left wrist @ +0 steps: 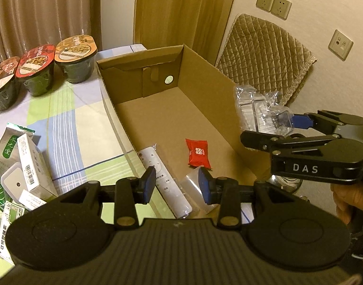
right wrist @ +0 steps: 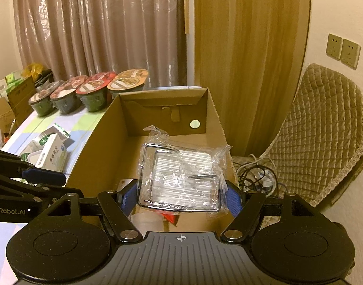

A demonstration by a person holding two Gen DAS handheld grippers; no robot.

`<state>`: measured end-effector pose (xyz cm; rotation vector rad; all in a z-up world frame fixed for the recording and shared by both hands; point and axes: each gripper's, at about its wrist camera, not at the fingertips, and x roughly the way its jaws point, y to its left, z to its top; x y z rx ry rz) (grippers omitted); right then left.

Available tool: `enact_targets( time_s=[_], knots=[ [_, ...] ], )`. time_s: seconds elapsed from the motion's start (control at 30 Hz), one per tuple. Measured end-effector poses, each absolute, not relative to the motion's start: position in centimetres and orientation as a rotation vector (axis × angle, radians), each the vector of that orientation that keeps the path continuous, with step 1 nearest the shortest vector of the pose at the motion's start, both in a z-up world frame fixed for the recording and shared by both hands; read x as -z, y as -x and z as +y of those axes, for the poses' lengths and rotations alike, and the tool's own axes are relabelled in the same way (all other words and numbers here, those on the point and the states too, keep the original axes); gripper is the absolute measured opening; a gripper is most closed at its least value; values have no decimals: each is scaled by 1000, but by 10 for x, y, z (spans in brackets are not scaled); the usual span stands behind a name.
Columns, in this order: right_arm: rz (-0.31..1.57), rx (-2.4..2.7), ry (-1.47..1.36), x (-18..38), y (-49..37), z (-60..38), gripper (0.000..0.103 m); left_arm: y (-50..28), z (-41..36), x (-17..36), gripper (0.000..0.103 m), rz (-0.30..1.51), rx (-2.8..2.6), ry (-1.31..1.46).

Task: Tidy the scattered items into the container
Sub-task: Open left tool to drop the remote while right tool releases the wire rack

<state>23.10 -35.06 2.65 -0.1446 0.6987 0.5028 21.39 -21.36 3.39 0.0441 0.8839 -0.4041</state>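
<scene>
An open cardboard box (left wrist: 205,76) (right wrist: 103,154) stands on the checked tablecloth. On its floor lie a white remote in plastic (left wrist: 167,185), a red sachet (left wrist: 197,153) and a clear plastic piece (left wrist: 192,185). My left gripper (left wrist: 178,186) (right wrist: 44,175) is open above the box's near end, with nothing between its fingers. My right gripper (right wrist: 181,197) (left wrist: 274,128) is shut on a plastic-wrapped wire rack (right wrist: 181,178) (left wrist: 259,111), held above the box's right side. Small medicine cartons (left wrist: 32,166) (right wrist: 53,154) lie scattered on the cloth to the left of the box.
Instant noodle bowls (left wrist: 74,57) (right wrist: 127,80) line the far table edge by the curtain. A quilted chair (left wrist: 264,57) (right wrist: 323,130) stands right of the box, with cables (right wrist: 257,173) on its seat. More cardboard boxes (right wrist: 17,99) sit at the far left.
</scene>
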Motion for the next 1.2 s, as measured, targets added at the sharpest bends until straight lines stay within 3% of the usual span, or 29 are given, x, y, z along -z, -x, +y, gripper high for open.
enact_targets(
  time_s=[0.33,0.37,0.4,0.47,1.2],
  knots=[
    [701,-487,116,-23,-237,-350,77,-213,-210,-33,34,883,399,-39],
    [703,-489,111,-23,-237,-350,78,-213,-209,-33,35,883,397,-37],
    [700,-488,107,-23,-237,-351,91,-212,-209,-33,36,882,395,-35],
    [675,-484,100,-25,-235,-354,97,-212,-207,-32,37,883,391,-35],
    [697,-453,7,-31,-192,-371,97,-183,-181,-36,45,883,356,3]
  ],
)
